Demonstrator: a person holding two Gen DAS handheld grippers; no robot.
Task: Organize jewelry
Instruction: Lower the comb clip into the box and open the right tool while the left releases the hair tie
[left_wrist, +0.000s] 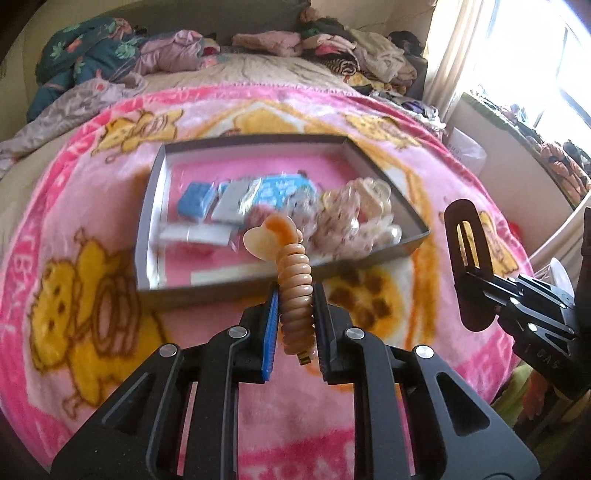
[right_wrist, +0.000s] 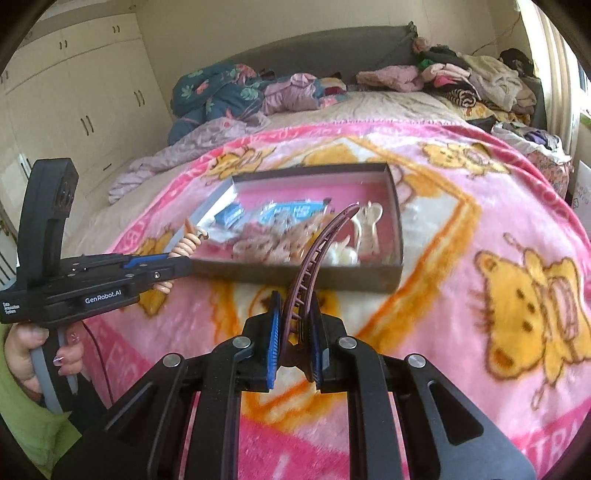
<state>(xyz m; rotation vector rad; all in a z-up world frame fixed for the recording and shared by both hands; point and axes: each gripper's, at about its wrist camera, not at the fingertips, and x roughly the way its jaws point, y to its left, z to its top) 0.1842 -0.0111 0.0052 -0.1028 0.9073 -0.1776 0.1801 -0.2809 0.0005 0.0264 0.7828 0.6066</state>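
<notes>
Nearest, left tongs (left_wrist: 295, 317) closed on a coiled peach hair tie (left_wrist: 295, 291) with a pale orange charm at its top, held upright above a pink cartoon-bear blanket (left_wrist: 92, 280) on a bed. Right tongs (right_wrist: 295, 317) likewise closed, gripping a long, curved, dark purple hair clip (right_wrist: 314, 258) by its base, with the toothed tip arching up and away. At the left edge of the right wrist view, a hand (right_wrist: 44, 354) with painted nails around the left tool's handle, above a green sleeve.

Just beyond both sets of tongs, a shallow grey box (left_wrist: 384, 258) with a pink floor, resting on the blanket. Inside: blue and white packets toward the left and middle, a heap of patterned scrunchies and pale clips toward the right. Contents blurred, so finer detail unclear.

Farther off, piled clothes and bedding at the head of the bed; wardrobe doors to the left, a bright window with a curtain to the right.

Likely step: both pieces picked out of the box and lifted clear for sorting. Next move probably calls for carrying each to its own spot, lowering it and opening the tongs gently. No sorting place visible yet.
</notes>
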